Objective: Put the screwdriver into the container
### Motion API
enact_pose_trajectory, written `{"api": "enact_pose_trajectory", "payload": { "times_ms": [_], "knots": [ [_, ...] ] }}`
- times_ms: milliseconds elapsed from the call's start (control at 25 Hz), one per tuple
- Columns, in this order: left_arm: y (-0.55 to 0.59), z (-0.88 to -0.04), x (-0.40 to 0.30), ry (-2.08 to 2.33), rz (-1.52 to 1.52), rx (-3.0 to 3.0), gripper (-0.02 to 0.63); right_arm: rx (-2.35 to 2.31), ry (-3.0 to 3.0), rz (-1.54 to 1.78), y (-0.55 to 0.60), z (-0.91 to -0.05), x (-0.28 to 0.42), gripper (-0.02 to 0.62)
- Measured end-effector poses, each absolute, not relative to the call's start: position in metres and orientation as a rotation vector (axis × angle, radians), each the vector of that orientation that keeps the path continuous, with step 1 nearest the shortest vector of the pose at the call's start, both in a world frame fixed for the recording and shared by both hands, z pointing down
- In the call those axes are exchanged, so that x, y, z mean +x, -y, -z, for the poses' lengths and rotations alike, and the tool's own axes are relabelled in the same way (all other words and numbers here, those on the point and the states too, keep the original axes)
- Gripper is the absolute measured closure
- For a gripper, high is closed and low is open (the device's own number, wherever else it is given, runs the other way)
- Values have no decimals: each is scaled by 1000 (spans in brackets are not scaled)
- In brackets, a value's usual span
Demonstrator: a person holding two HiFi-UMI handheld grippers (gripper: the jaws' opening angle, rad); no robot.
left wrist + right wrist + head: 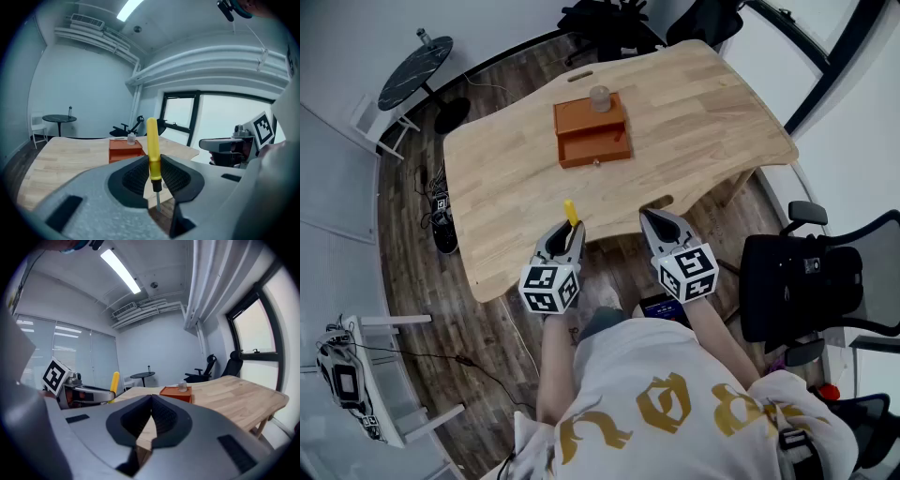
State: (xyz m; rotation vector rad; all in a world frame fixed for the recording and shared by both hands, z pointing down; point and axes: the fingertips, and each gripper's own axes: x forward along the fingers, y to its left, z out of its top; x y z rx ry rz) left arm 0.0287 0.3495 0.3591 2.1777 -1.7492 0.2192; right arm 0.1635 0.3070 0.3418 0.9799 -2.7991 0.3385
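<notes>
your left gripper is clenched on the screwdriver: the ribbed pads pinch the lower part of its yellow handle. the handle stands upright above the jaws, and the thin metal shaft points down below them. in the head view this gripper hangs at the near edge of the wooden table, with the yellow handle poking up past the jaw tips.

your right gripper is closed with nothing in it. its jaw tips meet, and only a narrow wedge of tabletop shows beneath them. it sits beside the left one at the same table edge, the two apart, each with its marker cube toward you.

further out, near the middle of the table, stands the orange container, well apart from both grippers. a small pale jar rests on top of it at the far side. a lower section with a small knob juts out toward you.

a black office chair stands off to your right, and a small round dark table sits beyond the far left corner.
</notes>
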Motion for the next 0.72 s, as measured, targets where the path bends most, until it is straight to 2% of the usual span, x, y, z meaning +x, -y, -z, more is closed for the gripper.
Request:
{"api": "enact_pose_trajectory", "payload": {
  "times_ms": [720],
  "knots": [
    [-362, -350, 41, 1809, -224, 2158, 529, 933, 2854, -333, -321, -334, 188, 584]
  ]
}}
